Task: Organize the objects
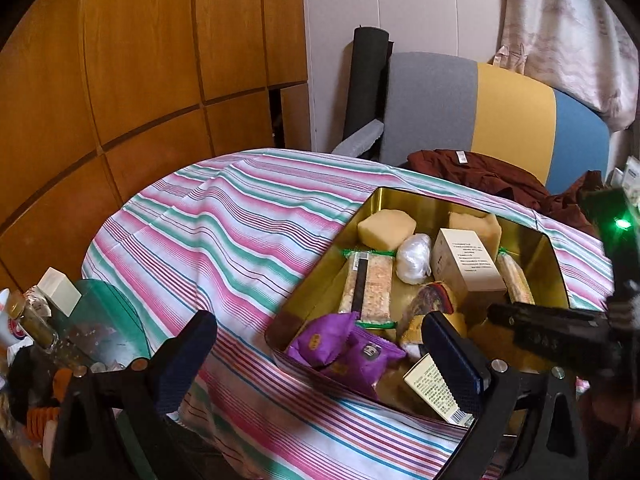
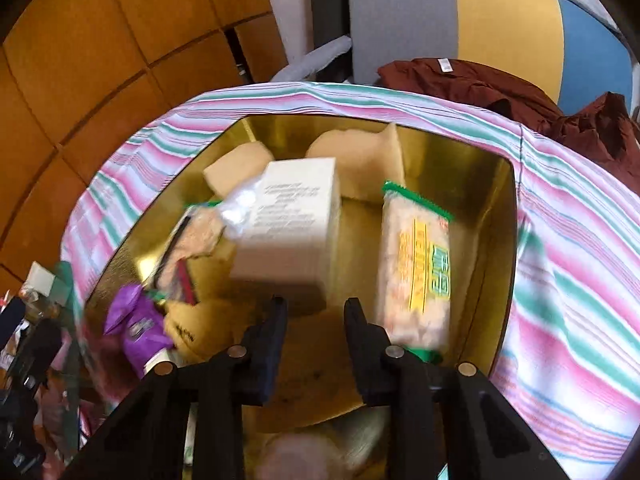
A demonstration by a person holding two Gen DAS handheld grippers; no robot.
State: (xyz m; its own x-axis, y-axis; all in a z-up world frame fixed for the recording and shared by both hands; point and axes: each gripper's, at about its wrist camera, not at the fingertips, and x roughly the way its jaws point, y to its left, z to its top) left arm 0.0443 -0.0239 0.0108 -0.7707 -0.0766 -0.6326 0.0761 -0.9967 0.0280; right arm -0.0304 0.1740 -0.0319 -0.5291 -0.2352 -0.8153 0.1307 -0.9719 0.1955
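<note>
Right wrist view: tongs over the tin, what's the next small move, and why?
Probably open the right tongs and ease toward the white box. They hang narrow and empty over the gold tin, with the box just ahead.

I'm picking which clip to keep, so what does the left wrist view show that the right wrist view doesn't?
Only the left wrist: a green light at the right edge and a barcode label on a box. Only the right wrist: the cracker packet's printed yellow-green front. Both: the gold tin, white box, purple packets, striped cloth, and maroon garment.
</note>
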